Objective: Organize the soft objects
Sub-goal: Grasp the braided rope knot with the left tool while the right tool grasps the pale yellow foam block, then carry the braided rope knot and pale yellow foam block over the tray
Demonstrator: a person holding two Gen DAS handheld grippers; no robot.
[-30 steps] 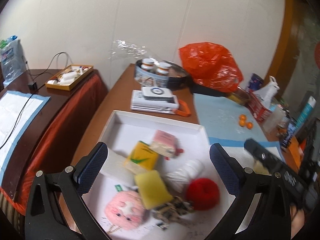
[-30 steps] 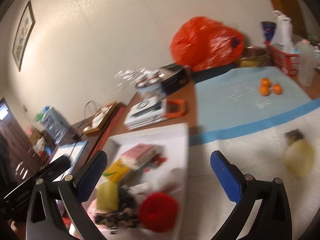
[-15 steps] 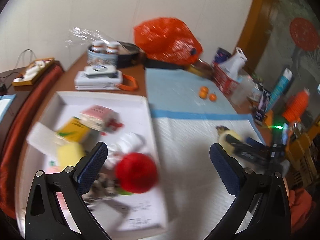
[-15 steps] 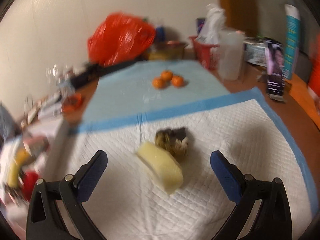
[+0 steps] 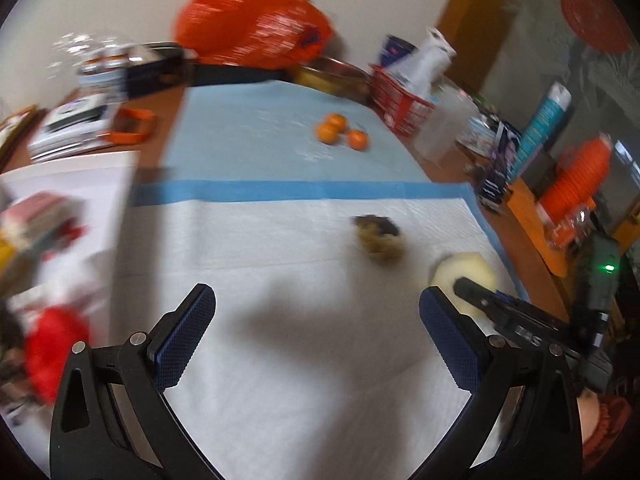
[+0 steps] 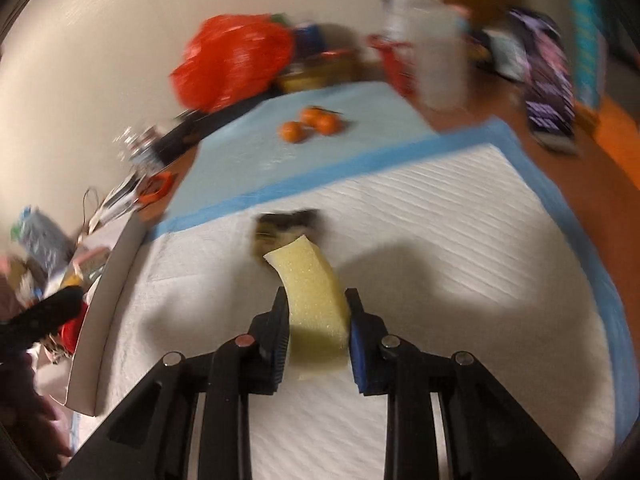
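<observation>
My right gripper is shut on a pale yellow sponge, pinching its near end on the white quilted pad. The sponge also shows in the left wrist view, with the right gripper on it. A dark brown-and-tan fuzzy soft object lies just behind the sponge; it also shows in the left wrist view. My left gripper is open and empty above the pad. The white tray at the left holds a red pom-pom and other soft items.
Three small oranges sit on the blue mat. A red plastic bag, a red basket, a clear bottle, boxes and books crowd the table's far and right edges.
My right gripper has moved in on the yellow sponge and shut on it. My left gripper has swung right, away from the tray, over the white pad.
</observation>
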